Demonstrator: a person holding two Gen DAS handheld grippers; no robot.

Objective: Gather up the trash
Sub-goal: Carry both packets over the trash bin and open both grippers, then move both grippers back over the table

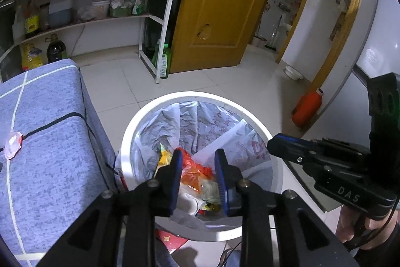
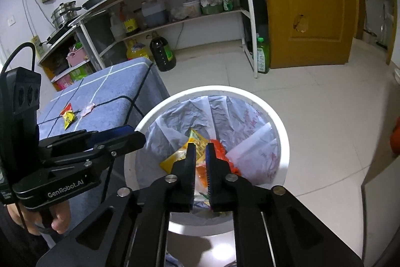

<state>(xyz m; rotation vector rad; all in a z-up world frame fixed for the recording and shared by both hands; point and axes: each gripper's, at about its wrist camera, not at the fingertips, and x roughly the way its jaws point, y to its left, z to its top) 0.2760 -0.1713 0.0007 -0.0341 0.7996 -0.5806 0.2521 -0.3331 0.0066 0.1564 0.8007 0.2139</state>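
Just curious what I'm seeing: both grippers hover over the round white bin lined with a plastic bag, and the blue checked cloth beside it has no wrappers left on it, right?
Not quite. Both grippers, left and right, do hover over the round white bin, but the right wrist view shows a yellow wrapper and a pink wrapper on the blue checked cloth.

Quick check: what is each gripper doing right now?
Left gripper: open, empty, above the white round trash bin.
Right gripper: open, narrow gap, holding nothing.
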